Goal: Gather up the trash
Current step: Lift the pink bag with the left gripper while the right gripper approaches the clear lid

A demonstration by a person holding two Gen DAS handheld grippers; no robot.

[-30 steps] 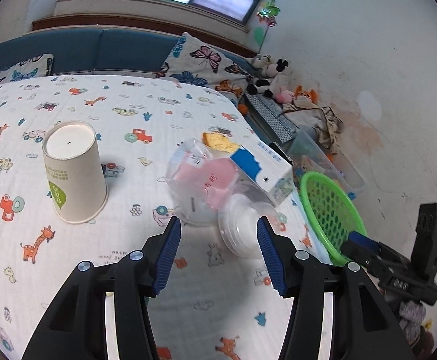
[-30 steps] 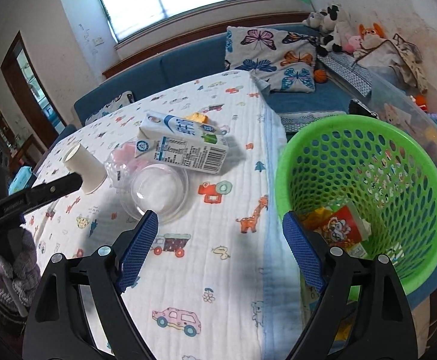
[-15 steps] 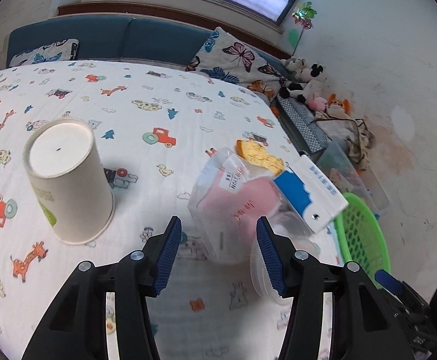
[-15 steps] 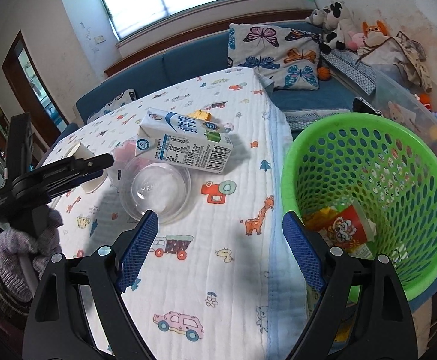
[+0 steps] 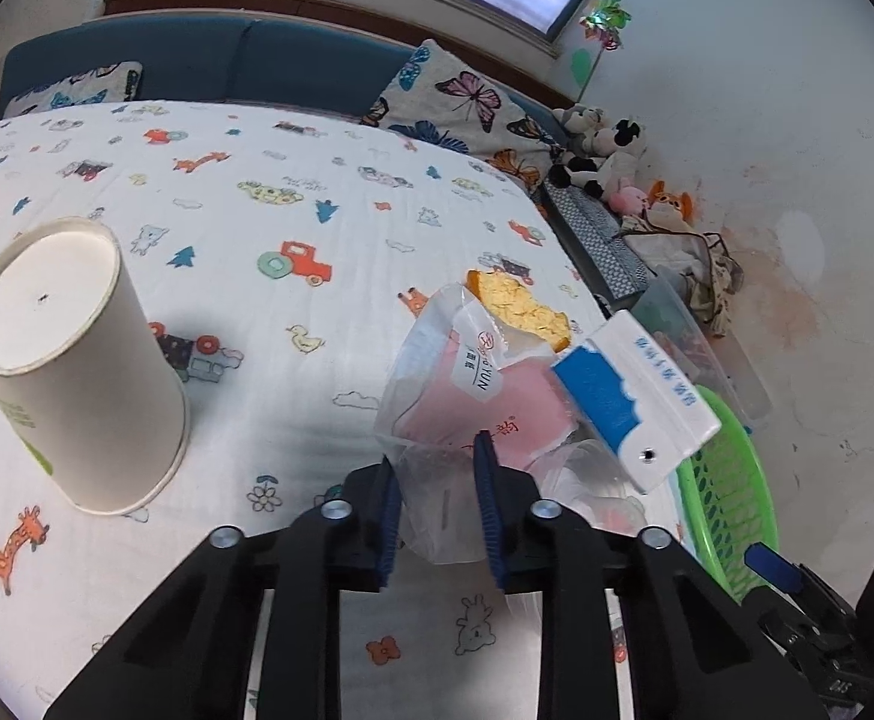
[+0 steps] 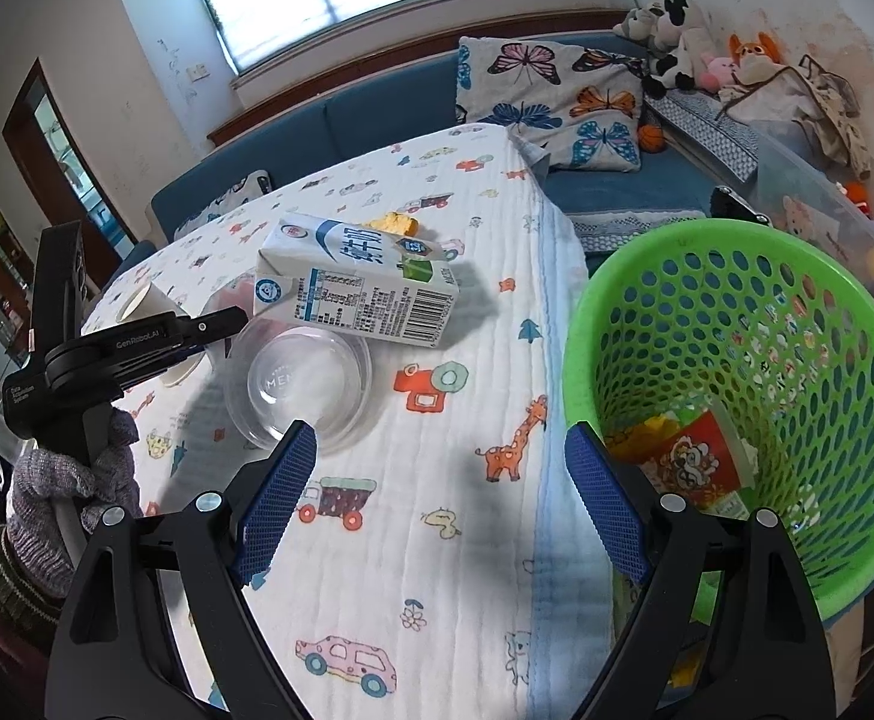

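A clear plastic bag (image 5: 485, 396) with pink contents lies on the cartoon-print tablecloth (image 5: 293, 240). My left gripper (image 5: 436, 456) is closing on it, and its blue pads pinch the bag's near, clear end. A blue and white milk carton (image 5: 635, 408) leans over the bag, and it shows in the right wrist view as the carton (image 6: 365, 294) above a clear plastic lid (image 6: 299, 384). Left of the bag, a paper cup (image 5: 77, 372) stands upside down. My right gripper (image 6: 437, 462) hangs open over the cloth with nothing between its fingers.
A green perforated basket (image 6: 857, 360) stands past the table's right edge with a red snack packet (image 6: 701, 462) inside. A yellow scrap (image 5: 521, 306) lies behind the bag. Sofa, butterfly cushions (image 6: 557, 90) and soft toys (image 6: 671, 30) line the far side.
My left gripper has come forward and down onto the plastic bag, and its jaws have narrowed from wide apart to pinching the bag. The right gripper has stayed where it was.
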